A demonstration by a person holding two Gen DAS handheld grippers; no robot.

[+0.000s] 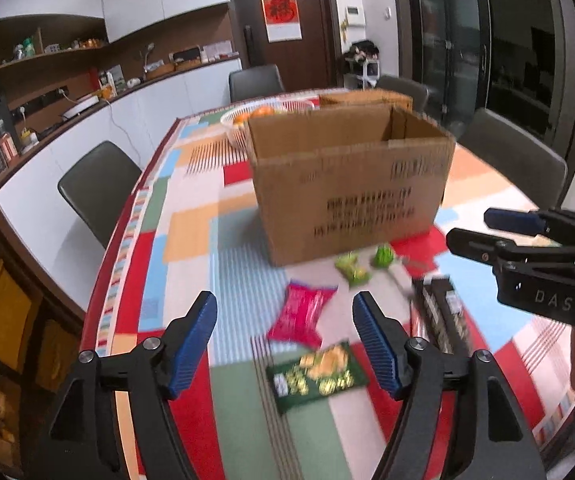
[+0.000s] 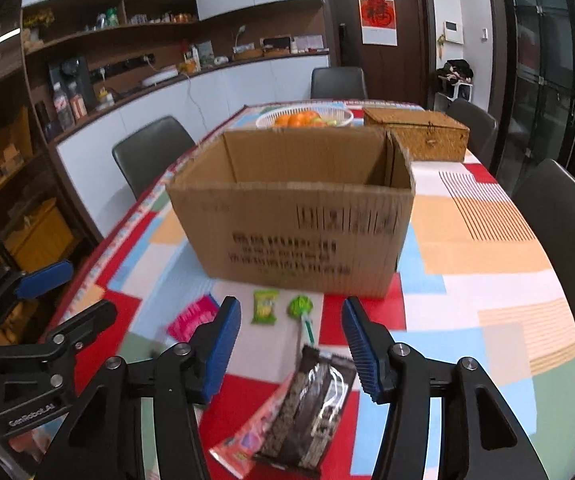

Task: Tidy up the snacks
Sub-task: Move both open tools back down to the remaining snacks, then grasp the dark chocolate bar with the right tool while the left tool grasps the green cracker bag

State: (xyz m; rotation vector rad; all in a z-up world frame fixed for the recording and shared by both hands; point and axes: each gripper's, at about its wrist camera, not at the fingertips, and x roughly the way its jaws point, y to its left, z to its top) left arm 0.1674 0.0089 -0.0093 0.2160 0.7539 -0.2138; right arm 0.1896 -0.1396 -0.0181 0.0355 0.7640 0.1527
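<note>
An open cardboard box (image 1: 347, 184) (image 2: 295, 216) stands on the patchwork table. In front of it lie a pink snack packet (image 1: 301, 314) (image 2: 191, 318), a dark green biscuit packet (image 1: 317, 374), a small green sweet packet (image 1: 352, 270) (image 2: 264, 306), a green lollipop (image 1: 383, 257) (image 2: 301, 308) and a dark chocolate packet (image 1: 443, 320) (image 2: 311, 404). My left gripper (image 1: 285, 340) is open and empty above the pink and green packets. My right gripper (image 2: 291, 348) is open and empty above the chocolate packet; it also shows in the left wrist view (image 1: 475, 228).
A white basket of oranges (image 2: 305, 117) and a wicker box (image 2: 423, 132) stand behind the cardboard box. Grey chairs (image 2: 151, 152) ring the table (image 2: 487, 248). A counter with shelves runs along the left wall.
</note>
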